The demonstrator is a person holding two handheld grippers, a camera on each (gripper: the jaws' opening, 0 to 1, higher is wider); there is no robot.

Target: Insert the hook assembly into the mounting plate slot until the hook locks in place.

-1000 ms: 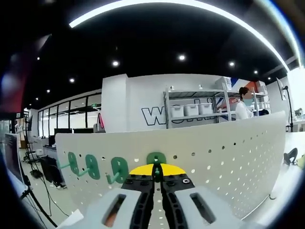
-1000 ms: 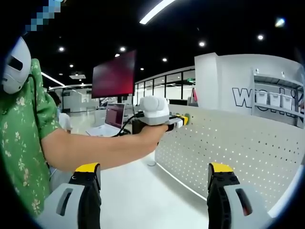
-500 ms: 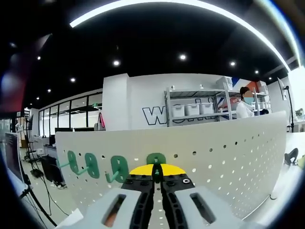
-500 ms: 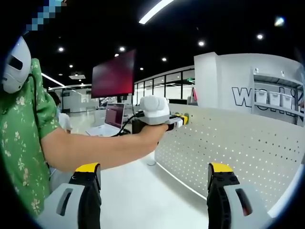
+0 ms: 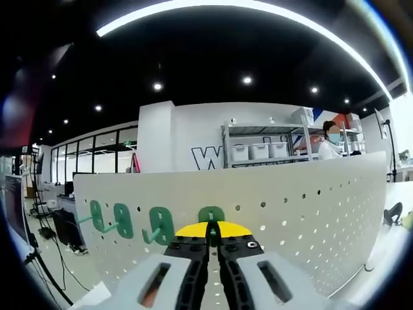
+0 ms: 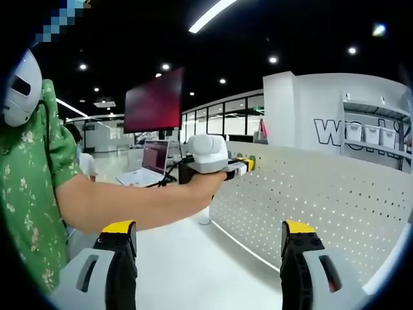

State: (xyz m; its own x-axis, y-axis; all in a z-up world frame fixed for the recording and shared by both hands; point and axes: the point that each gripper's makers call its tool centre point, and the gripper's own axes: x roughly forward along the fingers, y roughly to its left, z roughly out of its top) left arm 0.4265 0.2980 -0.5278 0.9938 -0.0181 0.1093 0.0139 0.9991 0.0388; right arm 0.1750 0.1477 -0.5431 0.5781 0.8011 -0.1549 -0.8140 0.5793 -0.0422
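Observation:
A white perforated mounting plate point(image 5: 310, 206) stands upright in front of me. My left gripper point(image 5: 211, 230) is shut on a green hook point(image 5: 211, 214), holding it against the plate's face near the top edge. Three more green hooks point(image 5: 122, 220) hang on the plate to the left. In the right gripper view the same plate point(image 6: 322, 187) runs along the right, and the left gripper point(image 6: 248, 164), held in a person's hand, touches its top corner. My right gripper point(image 6: 208, 227) is open and holds nothing, well back from the plate.
A person in a green flowered shirt point(image 6: 32, 181) fills the left of the right gripper view, the arm stretched toward the plate. A white tabletop point(image 6: 193, 265) lies below. Shelves with white bins point(image 5: 261, 150) and another person point(image 5: 330, 143) stand behind the plate.
The left gripper view has shifted a touch, with the hanging hooks a little further right. The left gripper stays shut on the hook at the plate; the right gripper has not moved.

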